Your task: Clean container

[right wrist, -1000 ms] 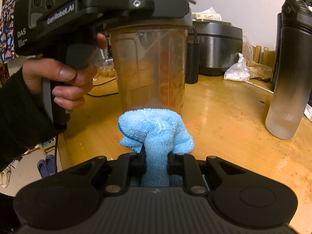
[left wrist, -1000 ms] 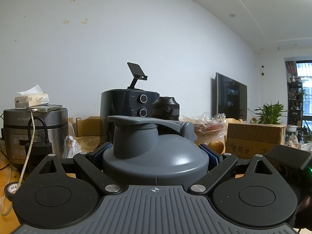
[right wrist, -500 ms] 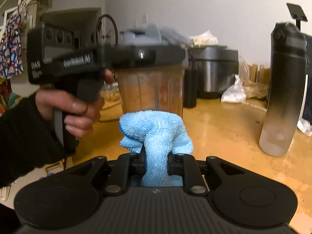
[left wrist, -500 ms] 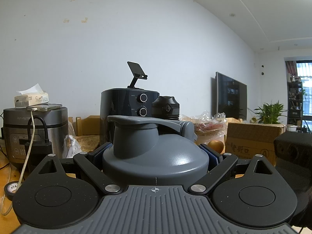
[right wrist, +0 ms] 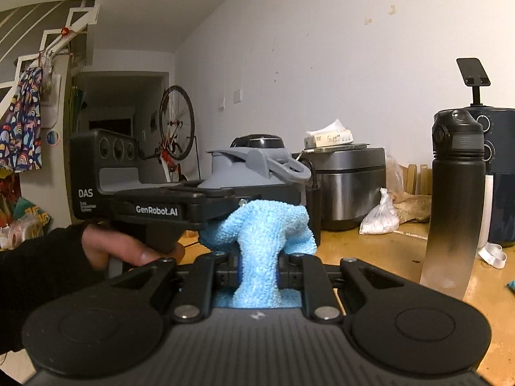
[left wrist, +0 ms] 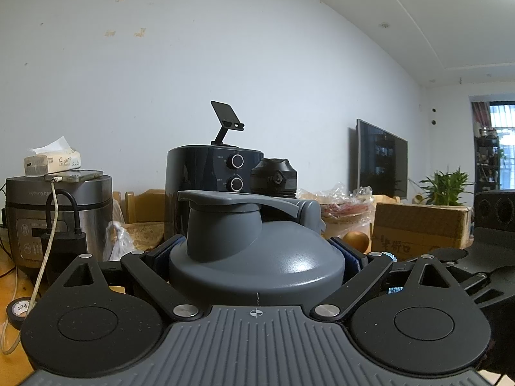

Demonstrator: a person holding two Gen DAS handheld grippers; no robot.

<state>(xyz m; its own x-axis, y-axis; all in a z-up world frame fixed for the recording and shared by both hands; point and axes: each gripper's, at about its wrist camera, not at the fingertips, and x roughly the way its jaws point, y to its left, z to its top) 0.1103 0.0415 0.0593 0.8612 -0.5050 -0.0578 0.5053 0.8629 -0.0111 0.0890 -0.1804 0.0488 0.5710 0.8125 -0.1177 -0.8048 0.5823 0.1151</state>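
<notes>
My left gripper (left wrist: 256,257) is shut on the container, gripping it at its grey flip-top lid (left wrist: 254,241); the clear body below is hidden. In the right wrist view the same lid (right wrist: 254,167) shows above the left gripper's black body (right wrist: 145,193). My right gripper (right wrist: 257,270) is shut on a light blue cloth (right wrist: 260,238), whose bunched top sits right up against the left gripper, just under the lid. The container's clear body is hidden behind the cloth and gripper.
On the wooden table (right wrist: 379,257) stand a black water bottle (right wrist: 454,206), a steel rice cooker (right wrist: 347,183) with a tissue pack on top, a dark air fryer (left wrist: 209,186), a white bag (right wrist: 379,218) and a cardboard box (left wrist: 418,228).
My right gripper has risen with the cloth from the container's lower body up to lid height. The left gripper and container have stayed still.
</notes>
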